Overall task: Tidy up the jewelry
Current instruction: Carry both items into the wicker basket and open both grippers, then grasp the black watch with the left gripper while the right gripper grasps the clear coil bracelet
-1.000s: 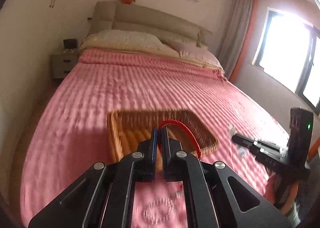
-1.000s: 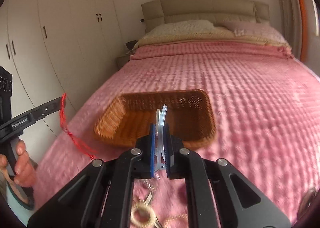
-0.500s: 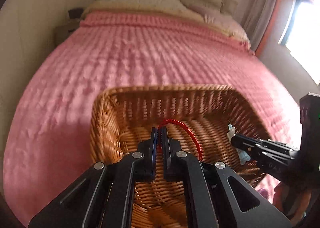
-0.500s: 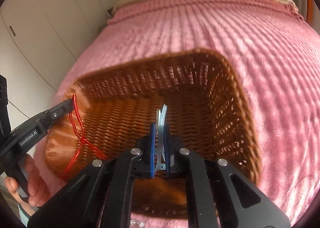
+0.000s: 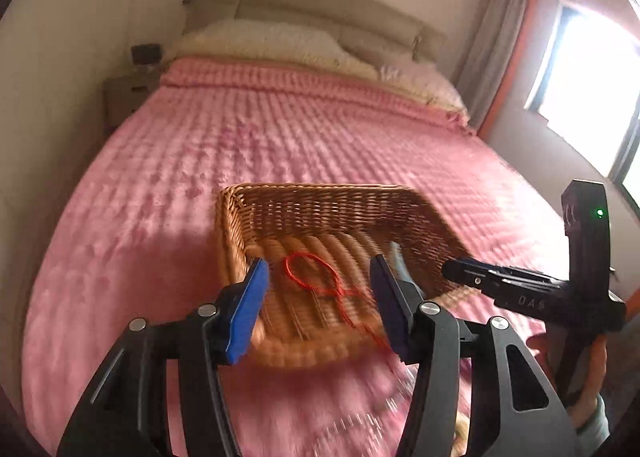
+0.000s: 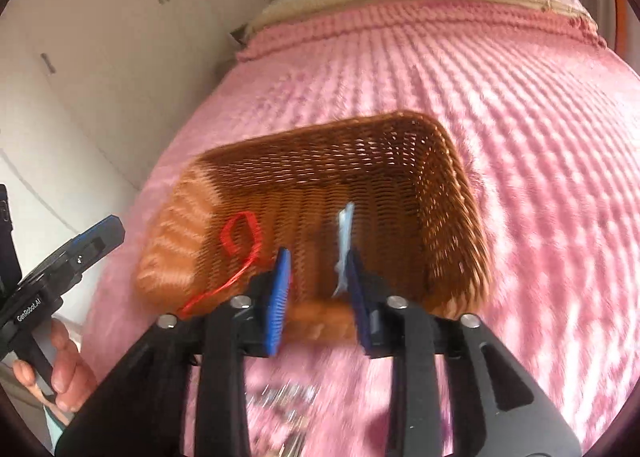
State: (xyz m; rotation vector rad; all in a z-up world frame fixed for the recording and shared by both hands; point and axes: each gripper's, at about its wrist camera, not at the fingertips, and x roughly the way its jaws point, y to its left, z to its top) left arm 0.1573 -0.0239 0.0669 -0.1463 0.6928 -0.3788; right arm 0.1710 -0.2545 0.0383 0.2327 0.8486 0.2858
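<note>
Left wrist view: left tool (image 5: 320, 297) spread, just opened; red cord bracelet (image 5: 320, 277) lies released in basket (image 5: 232, 225) ahead.

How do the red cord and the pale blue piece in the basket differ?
The red cord is thin and looped, trailing over the basket rim; the pale blue piece is a short, straight strip. The cord lies nearer the left gripper, the blue piece by the right gripper. Both are released; both jaws have just opened.

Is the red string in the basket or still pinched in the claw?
In the basket. The red string lies loose on the wicker basket's floor, and the left gripper, whose jaws have just been opening, has nothing pinched.
</note>
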